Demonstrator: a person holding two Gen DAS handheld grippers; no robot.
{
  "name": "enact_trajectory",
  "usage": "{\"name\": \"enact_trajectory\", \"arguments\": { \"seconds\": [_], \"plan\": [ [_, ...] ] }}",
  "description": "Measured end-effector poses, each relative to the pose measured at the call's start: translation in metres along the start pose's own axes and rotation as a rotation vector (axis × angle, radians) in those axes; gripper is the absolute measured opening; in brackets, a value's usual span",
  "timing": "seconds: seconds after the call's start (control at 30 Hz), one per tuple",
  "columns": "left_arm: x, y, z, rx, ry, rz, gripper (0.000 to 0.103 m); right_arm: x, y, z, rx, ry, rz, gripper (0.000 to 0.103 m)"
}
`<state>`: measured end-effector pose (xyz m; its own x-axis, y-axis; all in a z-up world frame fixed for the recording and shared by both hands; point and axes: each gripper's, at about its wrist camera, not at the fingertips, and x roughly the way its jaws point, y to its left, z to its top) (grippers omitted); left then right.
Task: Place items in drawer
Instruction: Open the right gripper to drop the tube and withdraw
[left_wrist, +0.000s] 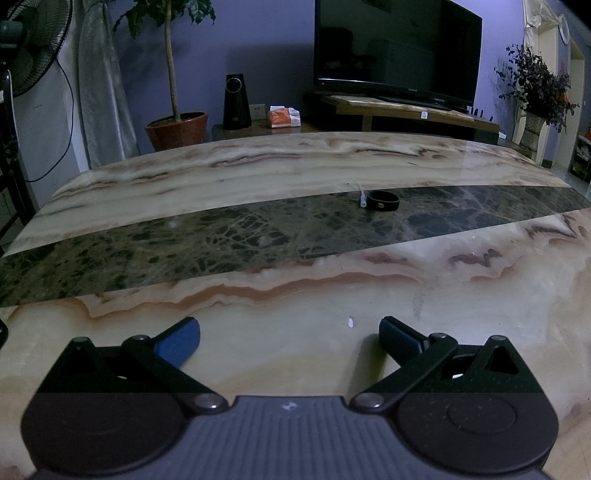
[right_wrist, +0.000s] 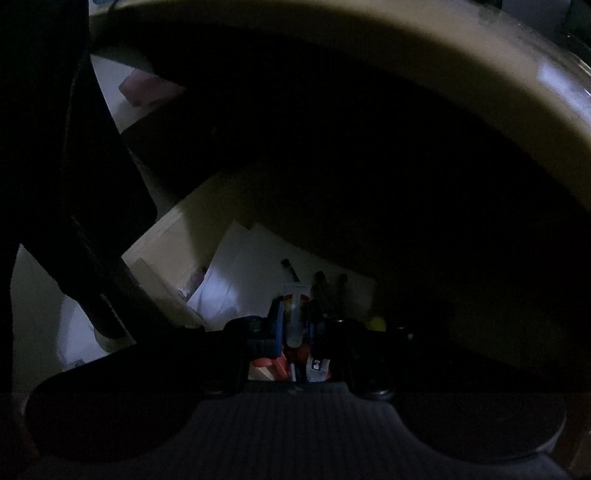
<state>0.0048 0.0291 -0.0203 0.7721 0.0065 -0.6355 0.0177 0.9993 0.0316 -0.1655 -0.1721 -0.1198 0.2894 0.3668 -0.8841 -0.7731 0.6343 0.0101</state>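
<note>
my left tongs (left_wrist: 290, 341): jaws wide apart, nothing between, over the marble table (left_wrist: 258, 177)
my right tongs (right_wrist: 294, 325): clamped on a small clear tube (right_wrist: 293, 314), pointing down into the dim drawer (right_wrist: 258, 258)
on the table: black ring (left_wrist: 383, 200) with a white bit beside it
drawer: papers, red clutter

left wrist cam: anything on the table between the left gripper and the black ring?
Nearly bare. In the left wrist view only a small white speck lies on the marble table between the open left gripper and the black ring.

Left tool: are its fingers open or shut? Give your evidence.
Open. The left tool has its blue fingers far apart, bare table between them.
</note>
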Motion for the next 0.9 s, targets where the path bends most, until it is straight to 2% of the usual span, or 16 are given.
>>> {"name": "enact_trajectory", "arguments": {
  "seconds": [0.23, 0.57, 0.6, 0.7, 0.77, 0.87, 0.9],
  "plan": [
    [0.000, 0.000, 0.000, 0.000, 0.000, 0.000, 0.103, 0.020, -0.013, -0.013, 0.027, 0.069, -0.002, 0.016],
    [0.000, 0.000, 0.000, 0.000, 0.000, 0.000, 0.103, -0.015, -0.013, -0.010, 0.006, 0.009, 0.007, 0.016],
    [0.000, 0.000, 0.000, 0.000, 0.000, 0.000, 0.103, -0.022, -0.012, -0.008, -0.013, -0.001, 0.026, 0.017],
    [0.000, 0.000, 0.000, 0.000, 0.000, 0.000, 0.103, -0.051, -0.006, -0.001, -0.063, -0.044, 0.179, 0.017],
    [0.000, 0.000, 0.000, 0.000, 0.000, 0.000, 0.103, -0.078, -0.001, 0.007, -0.114, -0.106, 0.292, 0.018],
    [0.000, 0.000, 0.000, 0.000, 0.000, 0.000, 0.103, -0.121, -0.010, 0.019, -0.093, -0.223, 0.449, 0.026],
    [0.000, 0.000, 0.000, 0.000, 0.000, 0.000, 0.103, -0.136, -0.017, 0.023, -0.075, -0.282, 0.472, 0.027]
  ]
}}
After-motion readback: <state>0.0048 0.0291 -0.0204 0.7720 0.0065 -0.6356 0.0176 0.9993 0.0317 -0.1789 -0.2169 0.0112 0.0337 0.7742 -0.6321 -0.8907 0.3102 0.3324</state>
